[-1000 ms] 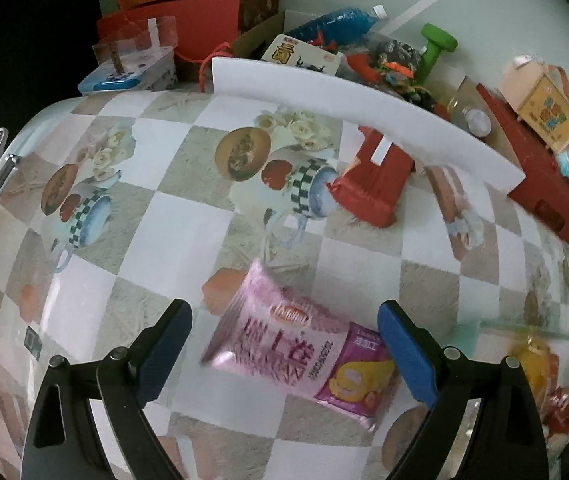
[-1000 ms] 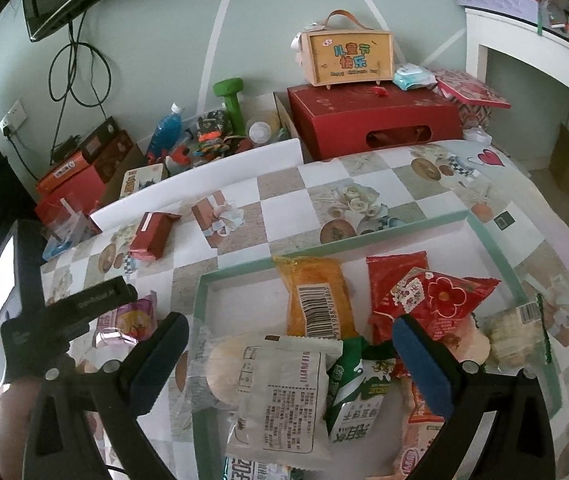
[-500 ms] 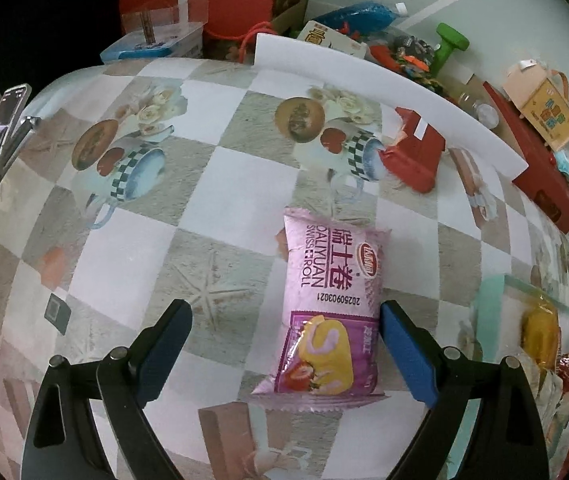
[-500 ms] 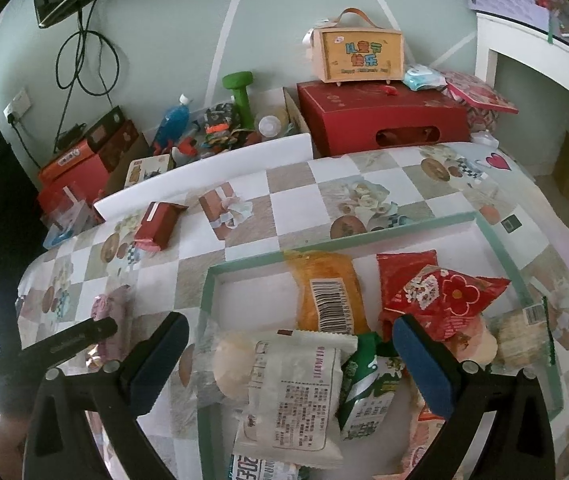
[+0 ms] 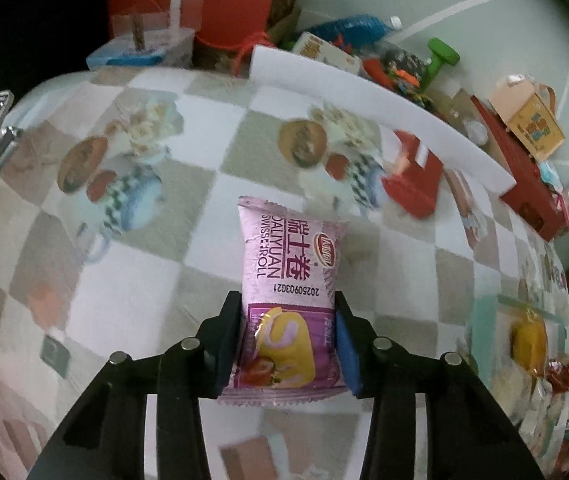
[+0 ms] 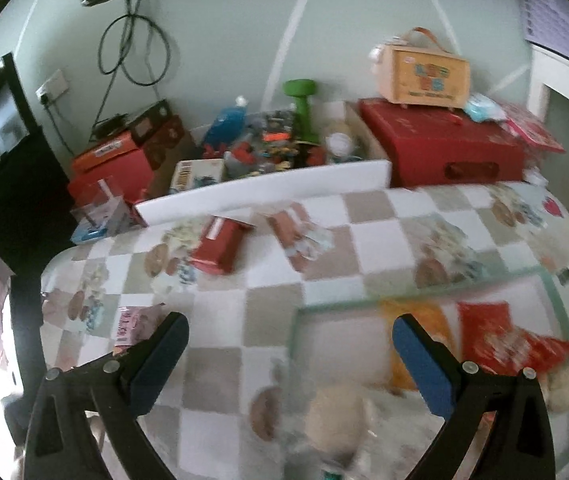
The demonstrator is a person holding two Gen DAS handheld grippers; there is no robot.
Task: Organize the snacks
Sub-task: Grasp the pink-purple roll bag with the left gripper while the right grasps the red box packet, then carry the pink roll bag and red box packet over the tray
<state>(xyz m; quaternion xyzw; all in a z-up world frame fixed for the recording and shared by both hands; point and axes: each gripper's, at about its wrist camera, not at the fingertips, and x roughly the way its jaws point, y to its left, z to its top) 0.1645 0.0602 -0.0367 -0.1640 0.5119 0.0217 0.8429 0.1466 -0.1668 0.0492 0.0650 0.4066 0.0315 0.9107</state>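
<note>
My left gripper is shut on the near end of a pink Swiss roll packet, which points away over the checkered tablecloth. The packet also shows in the right wrist view, just left of my right gripper. That gripper is open and empty, above the near left corner of the green-rimmed tray. The tray holds an orange packet, a red packet and a clear bag with a round bun. The tray's edge shows at the right of the left wrist view.
A small red box lies on the cloth beyond the packet; it also shows in the right wrist view. A white foam strip borders the far edge. Behind it are red boxes, a green dumbbell and toys.
My left gripper has closed on the pink packet, which was lying free between open fingers. My right gripper has swung left and tilted up, away from the tray's middle.
</note>
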